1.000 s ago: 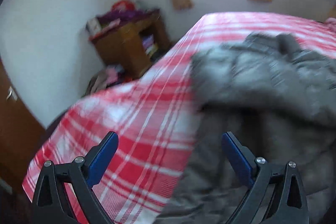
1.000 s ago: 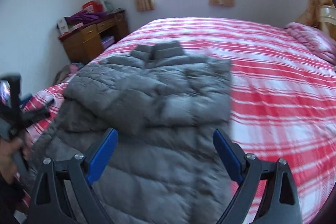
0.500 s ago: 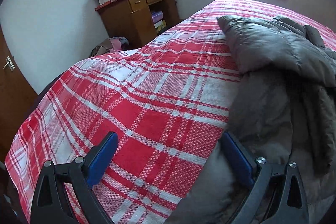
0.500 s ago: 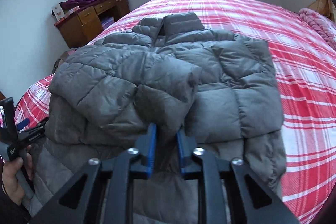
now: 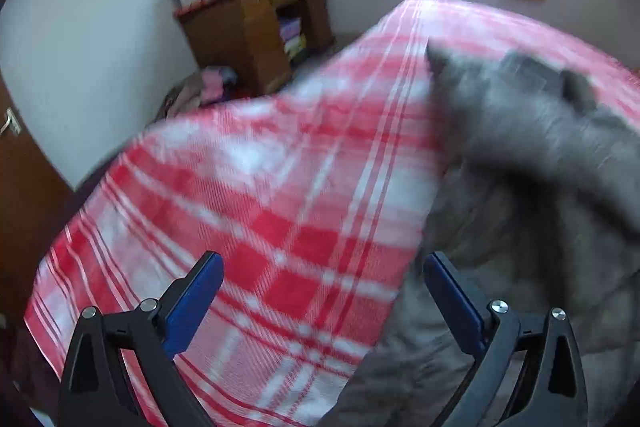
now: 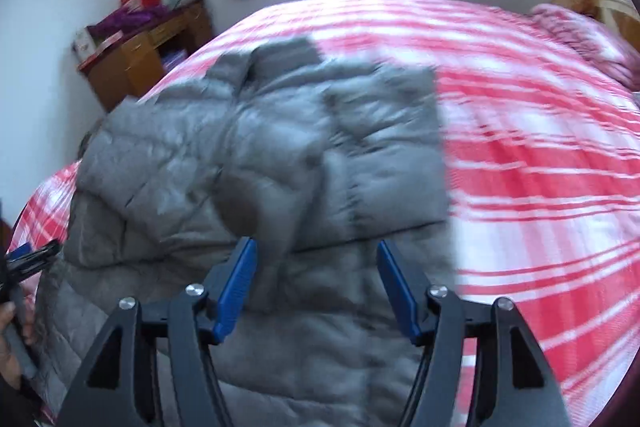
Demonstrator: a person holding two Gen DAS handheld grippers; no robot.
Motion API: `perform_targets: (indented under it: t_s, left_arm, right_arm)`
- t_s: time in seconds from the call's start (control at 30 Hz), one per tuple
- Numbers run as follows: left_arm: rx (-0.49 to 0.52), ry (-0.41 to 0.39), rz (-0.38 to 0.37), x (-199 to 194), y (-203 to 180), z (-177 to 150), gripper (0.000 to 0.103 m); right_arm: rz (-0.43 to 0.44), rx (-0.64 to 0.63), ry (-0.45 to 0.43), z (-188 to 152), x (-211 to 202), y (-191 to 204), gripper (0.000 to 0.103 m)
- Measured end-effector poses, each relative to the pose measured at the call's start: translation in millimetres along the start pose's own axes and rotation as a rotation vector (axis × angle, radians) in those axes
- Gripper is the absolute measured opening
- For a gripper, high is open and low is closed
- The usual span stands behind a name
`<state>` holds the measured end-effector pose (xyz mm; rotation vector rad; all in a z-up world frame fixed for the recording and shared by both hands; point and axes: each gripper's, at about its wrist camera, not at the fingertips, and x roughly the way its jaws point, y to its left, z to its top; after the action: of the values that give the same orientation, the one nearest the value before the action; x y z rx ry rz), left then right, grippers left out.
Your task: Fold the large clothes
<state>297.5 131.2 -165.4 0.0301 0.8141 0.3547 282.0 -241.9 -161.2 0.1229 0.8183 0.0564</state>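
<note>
A grey quilted puffer jacket (image 6: 272, 163) lies on the red and white plaid bed (image 6: 540, 167), collar toward the window, both sleeves folded in over its front. My right gripper (image 6: 316, 279) is open above the jacket's lower middle, holding nothing. In the left wrist view the jacket (image 5: 532, 195) fills the right side, blurred. My left gripper (image 5: 320, 301) is open and empty above the bed (image 5: 260, 187) beside the jacket's left edge. The left gripper also shows at the left edge of the right wrist view (image 6: 28, 261), held by a hand.
A wooden desk (image 6: 144, 55) piled with boxes and purple cloth stands by the wall at the bed's far left corner. A clothes pile (image 5: 200, 91) lies on the floor beside it. A pink pillow (image 6: 580, 35) lies at the far right. A brown door (image 5: 16, 171) is at left.
My right gripper was shut on a fold of the jacket's sleeve half a second ago; it is now open and raised. Both views have tilted up and blurred with motion.
</note>
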Motion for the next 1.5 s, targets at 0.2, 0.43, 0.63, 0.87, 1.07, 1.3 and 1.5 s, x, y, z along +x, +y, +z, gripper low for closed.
perform_targets:
  t_s: [0.2,0.43,0.63,0.87,1.07,1.3,1.5]
  left_arm:
    - [0.029,-0.146,-0.068,-27,-53,71,0.100]
    - [-0.004,-0.162,-0.119,28,-117,101,0.100]
    - [-0.015,0.011,-0.130,103,-141,86,0.100]
    - [-0.053,0.084,-0.181,129,-142,73,0.102]
    - [-0.018,0.092,-0.141,133,-153,73,0.102]
    - [-0.004,0.096,-0.125,134,-154,72,0.102]
    - [-0.005,0.094,-0.124,135,-153,72,0.102]
  right_arm:
    - [-0.004,0.093,-0.101,39,-30,1,0.066]
    - [0.031,0.078,-0.156,68,15,58,0.067]
    - [0.007,0.092,-0.122,60,70,69,0.067]
    - [0.012,0.112,-0.089,43,97,56,0.067]
    - [0.016,0.112,-0.047,40,105,55,0.068]
    - [-0.035,0.072,-0.016,39,111,61,0.070]
    - [-0.081,0.040,0.001,39,115,67,0.070]
